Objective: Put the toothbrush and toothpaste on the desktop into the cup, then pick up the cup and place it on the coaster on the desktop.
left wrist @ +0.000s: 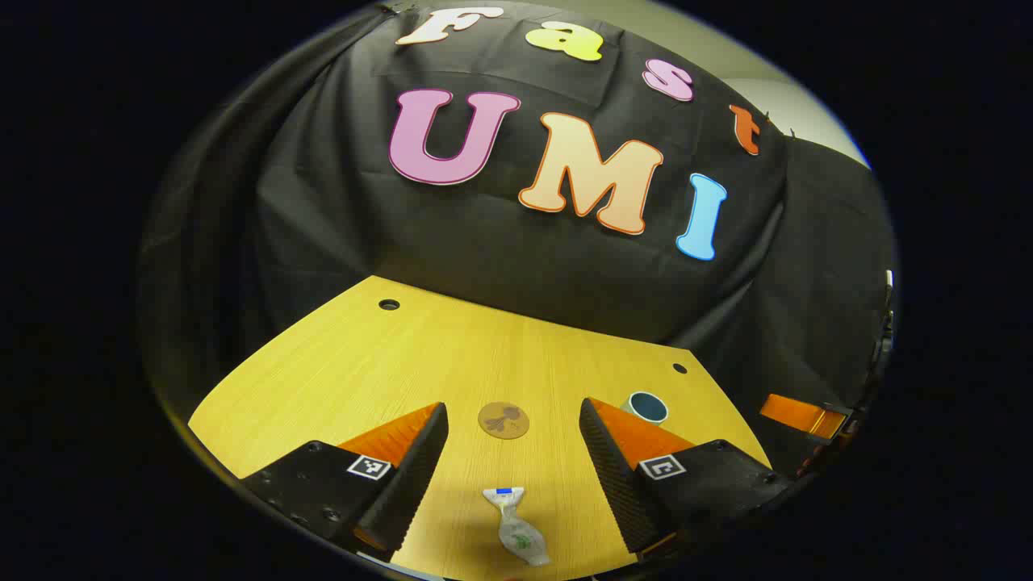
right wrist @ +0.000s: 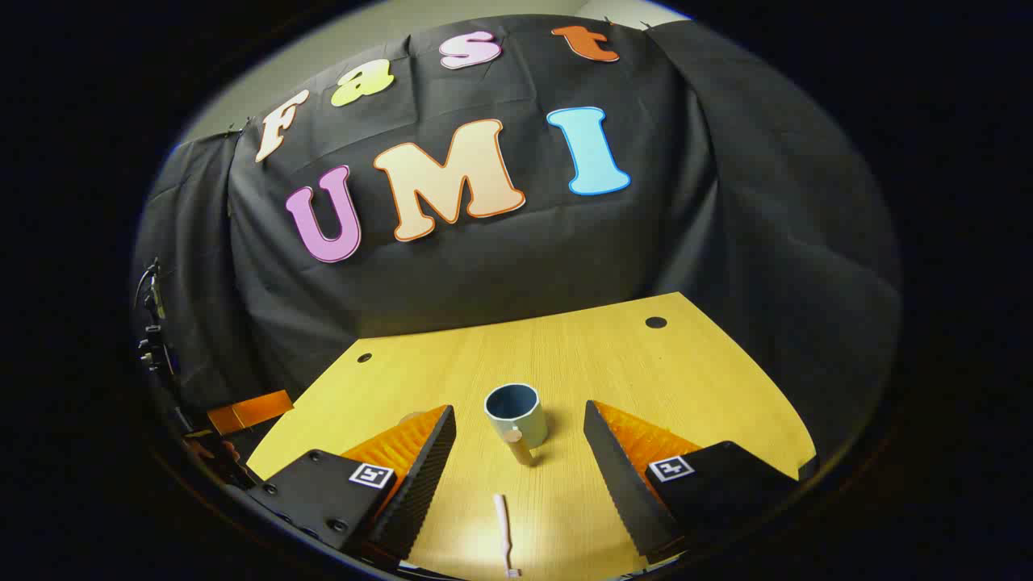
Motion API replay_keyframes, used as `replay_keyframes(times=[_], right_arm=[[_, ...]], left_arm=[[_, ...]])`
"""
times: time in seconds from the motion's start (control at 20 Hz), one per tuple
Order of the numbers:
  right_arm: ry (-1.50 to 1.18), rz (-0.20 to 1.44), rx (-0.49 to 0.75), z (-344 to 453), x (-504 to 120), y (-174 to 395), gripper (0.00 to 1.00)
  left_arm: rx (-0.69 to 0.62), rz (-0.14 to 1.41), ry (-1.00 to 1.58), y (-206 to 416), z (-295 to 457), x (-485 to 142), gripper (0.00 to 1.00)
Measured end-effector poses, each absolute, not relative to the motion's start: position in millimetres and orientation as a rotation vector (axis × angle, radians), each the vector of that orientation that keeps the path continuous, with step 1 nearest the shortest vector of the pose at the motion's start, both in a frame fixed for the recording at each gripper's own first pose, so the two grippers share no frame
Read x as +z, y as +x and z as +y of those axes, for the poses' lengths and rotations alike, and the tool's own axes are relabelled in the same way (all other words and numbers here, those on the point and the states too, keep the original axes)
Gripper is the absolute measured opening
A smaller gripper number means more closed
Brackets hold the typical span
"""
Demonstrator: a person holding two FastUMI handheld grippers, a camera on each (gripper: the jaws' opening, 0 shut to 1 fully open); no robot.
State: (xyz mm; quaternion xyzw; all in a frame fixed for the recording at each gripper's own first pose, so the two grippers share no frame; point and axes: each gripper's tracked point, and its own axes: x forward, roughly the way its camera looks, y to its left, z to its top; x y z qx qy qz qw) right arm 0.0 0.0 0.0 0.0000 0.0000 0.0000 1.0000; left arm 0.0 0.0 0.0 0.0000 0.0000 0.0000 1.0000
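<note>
Black cloth hangs behind a yellow wooden desktop (left wrist: 339, 371). Left gripper view: the left gripper (left wrist: 513, 420) hovers with its fingers spread wide and holds nothing. Between them the toothpaste (left wrist: 516, 524) lies flat at the near edge, and the round coaster (left wrist: 503, 420) sits further in, towards the middle. The cup (left wrist: 647, 407) stands near the right edge, just past the right finger.

Right gripper view: the right gripper (right wrist: 520, 421) is also spread and empty. The cup (right wrist: 516, 413) stands upright between the fingers, mid-desktop, handle facing the camera. The toothbrush (right wrist: 504, 523) lies at the near edge, apart from the cup
</note>
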Motion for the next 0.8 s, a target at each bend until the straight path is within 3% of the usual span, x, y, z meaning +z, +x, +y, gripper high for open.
replay_keyframes(times=[0.15,0.2,0.4,0.45,0.5,0.65,0.7,0.8], right_arm=[[-0.002,0.003,0.004,-0.1,0.6,0.4,0.94],[-0.003,0.007,0.001,-0.9,0.2,0.0,0.98],[-0.006,0.038,-0.005,-3.8,-9.4,-0.1,0.98],[-0.009,0.044,-0.006,-3.3,-12.2,0.1,0.94],[-0.011,0.053,-0.007,-3.0,-13.6,1.4,0.98],[-0.014,0.091,-0.020,-4.8,-24.4,4.2,0.98],[-0.013,0.107,-0.022,-5.3,-27.7,5.2,0.94],[-0.009,0.146,-0.016,-2.6,-37.0,8.9,0.99]], left_arm=[[0.022,0.012,-0.024,4.8,2.4,-5.2,0.95],[0.026,0.019,-0.031,4.5,3.7,-7.6,0.95],[0.037,0.033,-0.048,2.8,7.9,-13.8,0.95],[0.035,0.041,-0.045,1.7,7.3,-18.2,0.95],[0.036,0.053,-0.039,0.1,8.2,-21.8,0.95],[0.033,0.078,-0.026,0.0,6.6,-30.0,0.95],[0.030,0.087,-0.025,-0.4,5.4,-32.2,0.95],[0.031,0.108,-0.019,-1.5,5.6,-39.8,0.95]])
